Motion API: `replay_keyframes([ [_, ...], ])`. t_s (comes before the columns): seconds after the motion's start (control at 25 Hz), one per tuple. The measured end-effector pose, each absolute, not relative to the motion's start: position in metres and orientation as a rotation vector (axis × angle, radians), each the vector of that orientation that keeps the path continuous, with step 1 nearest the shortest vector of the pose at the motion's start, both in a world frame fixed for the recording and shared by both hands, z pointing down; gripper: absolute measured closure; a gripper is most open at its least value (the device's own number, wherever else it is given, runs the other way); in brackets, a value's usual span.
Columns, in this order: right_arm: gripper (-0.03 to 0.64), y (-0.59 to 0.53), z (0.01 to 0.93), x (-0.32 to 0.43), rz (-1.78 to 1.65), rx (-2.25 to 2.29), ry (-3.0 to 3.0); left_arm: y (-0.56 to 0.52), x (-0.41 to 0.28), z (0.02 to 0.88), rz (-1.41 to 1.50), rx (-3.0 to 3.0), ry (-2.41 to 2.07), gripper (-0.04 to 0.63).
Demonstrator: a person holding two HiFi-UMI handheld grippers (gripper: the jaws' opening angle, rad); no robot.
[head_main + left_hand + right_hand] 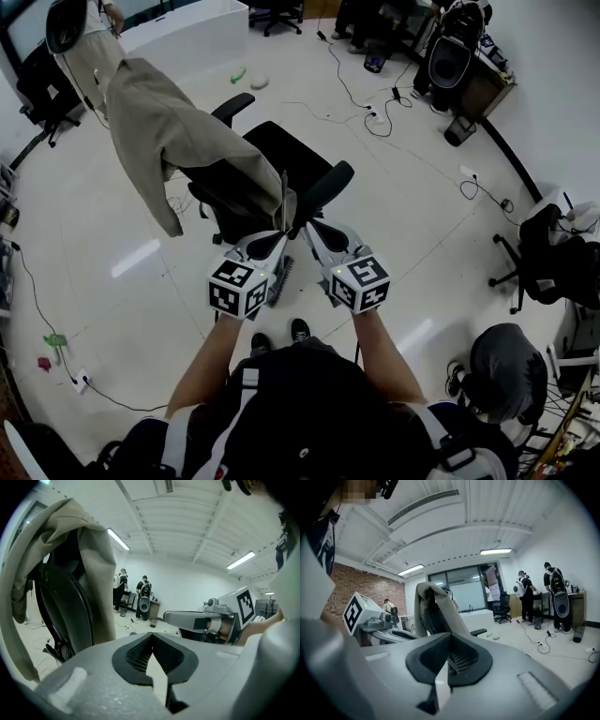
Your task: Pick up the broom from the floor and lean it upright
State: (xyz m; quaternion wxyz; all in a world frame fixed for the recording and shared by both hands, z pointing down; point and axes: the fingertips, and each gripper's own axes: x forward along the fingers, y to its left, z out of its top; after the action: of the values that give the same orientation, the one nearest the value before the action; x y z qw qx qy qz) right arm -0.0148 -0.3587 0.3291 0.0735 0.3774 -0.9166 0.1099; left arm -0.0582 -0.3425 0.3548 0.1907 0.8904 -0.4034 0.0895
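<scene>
Nearest, the person holds both claws out side by side above the floor (131, 281), with the tips angled toward each other. The left claw (274, 242) has its jaws together with nothing between them, as its own gripper view shows. The right claw (312, 232) is likewise closed on nothing. In the head view the broom (284, 202) stands between the two tips. Its brush head (284, 275) sits low, just ahead of the person's shoes (300, 330), and its thin handle rises upright in front of the black office chair (300, 159). Whether the handle touches the chair's seat or either claw cannot be told. A beige garment (169, 131) hangs over the chair's backrest. Beyond the chair, cables (375, 112) trail across the pale floor. In both gripper views people (143, 592) stand near the far wall.
</scene>
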Motion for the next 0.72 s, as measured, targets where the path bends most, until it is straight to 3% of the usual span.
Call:
replay_keyframes([
  [0.72,0.615,-0.349,0.277,-0.026,0.222,1.126,-2.832,-0.342,-0.071,0.300,0.095,2.586,-1.168,0.595],
])
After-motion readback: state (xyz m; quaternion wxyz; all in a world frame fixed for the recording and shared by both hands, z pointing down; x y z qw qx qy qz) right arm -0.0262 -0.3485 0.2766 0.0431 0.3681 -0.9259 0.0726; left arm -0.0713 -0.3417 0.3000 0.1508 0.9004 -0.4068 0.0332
